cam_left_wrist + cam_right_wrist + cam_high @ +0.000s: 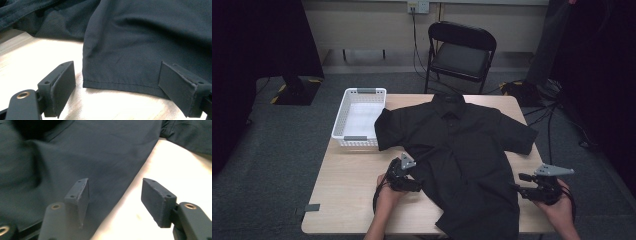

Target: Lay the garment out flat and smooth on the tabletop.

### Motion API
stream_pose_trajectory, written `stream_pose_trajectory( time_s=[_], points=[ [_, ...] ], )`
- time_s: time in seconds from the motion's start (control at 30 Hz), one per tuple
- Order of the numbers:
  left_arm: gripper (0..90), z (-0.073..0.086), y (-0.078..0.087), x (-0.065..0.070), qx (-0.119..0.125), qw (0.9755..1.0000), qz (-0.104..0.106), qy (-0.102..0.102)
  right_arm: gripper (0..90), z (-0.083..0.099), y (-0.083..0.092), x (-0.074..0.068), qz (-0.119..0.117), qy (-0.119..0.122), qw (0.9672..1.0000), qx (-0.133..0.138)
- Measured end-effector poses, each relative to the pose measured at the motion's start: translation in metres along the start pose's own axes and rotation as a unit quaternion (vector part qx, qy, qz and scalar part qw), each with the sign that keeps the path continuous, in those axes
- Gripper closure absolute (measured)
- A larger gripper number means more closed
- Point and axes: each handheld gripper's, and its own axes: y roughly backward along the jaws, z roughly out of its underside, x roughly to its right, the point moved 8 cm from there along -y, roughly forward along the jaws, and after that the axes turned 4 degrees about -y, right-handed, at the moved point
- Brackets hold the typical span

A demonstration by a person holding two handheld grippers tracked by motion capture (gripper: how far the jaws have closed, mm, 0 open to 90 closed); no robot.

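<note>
A black short-sleeved shirt (462, 145) lies spread front-up on the wooden table (352, 185), collar toward the far edge. At the shirt's lower left edge my left gripper (414, 176) is held low. In the left gripper view its jaws stand wide apart (117, 90) around the stitched hem of the shirt (140, 42), not pressing it. My right gripper (518, 183) sits at the shirt's lower right side. In the right gripper view it is open (115, 200), one jaw over the shirt (75, 152), the other over bare table (180, 170).
A white plastic basket (358, 117) stands at the table's far left corner, touching the shirt's sleeve. A black folding chair (460, 50) stands behind the table. Cables (542, 100) lie on the floor at the right. The shirt's tail hangs over the near table edge.
</note>
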Motion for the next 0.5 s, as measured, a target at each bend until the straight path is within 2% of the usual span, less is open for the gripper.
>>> stream_pose_trajectory(
  time_s=[0.1, 0.17, 0.2, 0.3, 0.4, 0.43, 0.5],
  points=[
    [13.9, 0.0, 0.0, 0.0, 0.0, 1.0, 0.0, 0.001, 50.3, -0.008, -0.013, 0.006, 0.003, -0.009, 0.9999, -0.01],
    [13.8, 0.0, 0.0, 0.0, 0.0, 1.0, 0.0, 0.001, 52.5, -0.009, -0.017, 0.007, 0.005, -0.011, 0.9999, -0.012],
    [13.8, 0.0, 0.0, 0.0, 0.0, 1.0, 0.0, 0.0, 59.3, -0.01, -0.021, 0.008, 0.007, -0.012, 0.9997, -0.019],
    [13.9, 0.0, 0.0, 0.0, 0.0, 1.0, 0.0, 0.0, 65.7, -0.007, -0.025, 0.005, 0.018, -0.002, 0.9993, -0.031],
    [13.9, 0.0, 0.0, 0.0, 0.0, 1.0, 0.0, 0.0, 79.4, -0.001, -0.023, 0.001, 0.016, 0.014, 0.9993, -0.032],
    [13.9, 0.0, 0.0, 0.0, 0.0, 1.0, 0.0, 0.0, 81.2, 0.001, -0.022, 0.001, 0.016, 0.018, 0.9992, -0.032],
    [13.9, 0.0, 0.0, 0.0, 0.0, 1.0, 0.0, 0.0, 88.8, 0.004, -0.018, 0.001, 0.025, 0.034, 0.9985, -0.034]
  ],
)
